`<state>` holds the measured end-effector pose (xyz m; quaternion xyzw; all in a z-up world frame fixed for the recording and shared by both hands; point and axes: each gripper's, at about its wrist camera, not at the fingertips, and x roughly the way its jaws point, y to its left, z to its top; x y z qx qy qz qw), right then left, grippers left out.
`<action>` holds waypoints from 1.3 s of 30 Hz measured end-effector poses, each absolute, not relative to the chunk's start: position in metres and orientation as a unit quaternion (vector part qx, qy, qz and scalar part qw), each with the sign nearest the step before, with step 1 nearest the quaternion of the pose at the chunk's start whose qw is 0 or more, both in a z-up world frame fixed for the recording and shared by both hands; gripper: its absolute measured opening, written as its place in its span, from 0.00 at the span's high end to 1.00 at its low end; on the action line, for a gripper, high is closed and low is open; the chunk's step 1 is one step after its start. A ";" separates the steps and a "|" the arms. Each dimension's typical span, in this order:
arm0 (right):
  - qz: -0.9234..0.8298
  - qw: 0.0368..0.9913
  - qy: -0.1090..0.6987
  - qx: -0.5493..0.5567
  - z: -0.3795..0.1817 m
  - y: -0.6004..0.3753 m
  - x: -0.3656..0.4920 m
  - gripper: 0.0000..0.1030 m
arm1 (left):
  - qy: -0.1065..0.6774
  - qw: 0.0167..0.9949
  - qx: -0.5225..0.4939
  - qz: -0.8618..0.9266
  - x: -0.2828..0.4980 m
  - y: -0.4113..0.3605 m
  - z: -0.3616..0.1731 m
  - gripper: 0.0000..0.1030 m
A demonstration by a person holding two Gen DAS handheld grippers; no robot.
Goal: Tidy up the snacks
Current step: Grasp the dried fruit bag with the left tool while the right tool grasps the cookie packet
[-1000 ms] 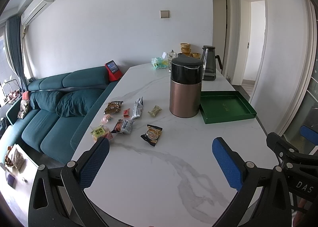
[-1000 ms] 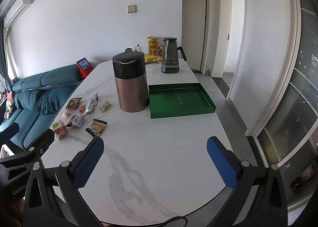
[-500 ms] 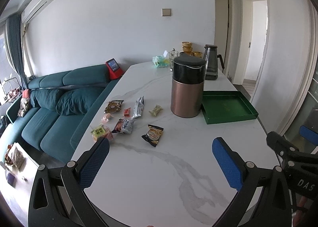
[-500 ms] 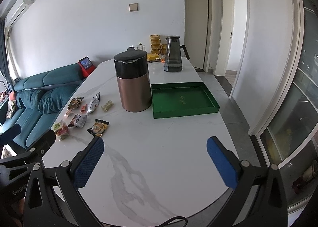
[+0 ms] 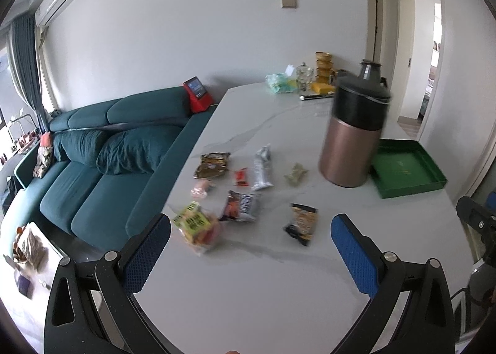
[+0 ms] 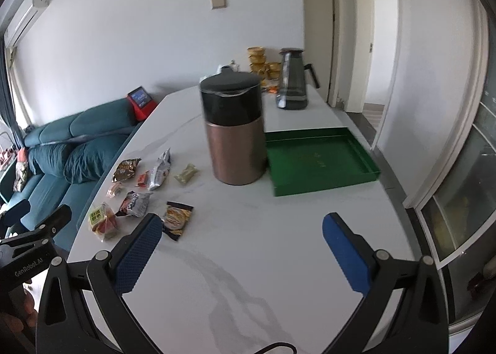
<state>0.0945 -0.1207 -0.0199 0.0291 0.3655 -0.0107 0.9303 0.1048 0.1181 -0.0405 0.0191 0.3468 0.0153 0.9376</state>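
Several snack packets lie on the left part of the white marble table [image 5: 248, 286]: a black-and-orange packet [image 5: 301, 223], a dark packet [image 5: 240, 206], a yellow-label packet [image 5: 197, 226], a silver packet [image 5: 261, 163] and a brown packet [image 5: 213, 164]. They also show in the right wrist view, the black-and-orange packet [image 6: 177, 219] nearest. An empty green tray [image 6: 319, 163] sits right of a copper canister [image 6: 234, 131]. My left gripper [image 5: 251, 250] is open above the table, just short of the snacks. My right gripper [image 6: 241, 250] is open over bare table.
A dark glass jug [image 6: 293, 80], stacked yellow cups [image 6: 259, 63] and tissues [image 5: 280, 83] stand at the table's far end. A teal sofa [image 5: 102, 152] runs along the table's left edge. A doorway [image 6: 376, 44] opens at the back right.
Both grippers have moved forward over the table and the left one has swung left toward the snacks. Both stay open and empty.
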 end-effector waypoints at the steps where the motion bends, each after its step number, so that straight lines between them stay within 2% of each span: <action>1: -0.010 0.930 0.367 0.027 -0.022 -0.116 0.101 0.00 | 0.347 0.938 0.017 0.014 0.113 0.130 -0.045 0.01; 11: -0.014 0.912 0.408 0.043 -0.082 -0.046 0.187 0.00 | 0.374 0.927 0.030 -0.001 0.178 0.193 -0.107 0.01; 23: -0.051 0.878 0.473 0.046 -0.165 -0.007 0.237 0.00 | 0.435 0.900 0.032 -0.024 0.227 0.234 -0.192 0.01; 28: -0.054 0.869 0.490 0.034 -0.184 0.000 0.248 0.00 | 0.440 0.896 0.031 -0.054 0.236 0.232 -0.206 0.01; 39: -0.078 0.844 0.530 0.027 -0.220 -0.003 0.264 0.00 | 0.442 0.893 0.023 -0.084 0.240 0.234 -0.196 0.01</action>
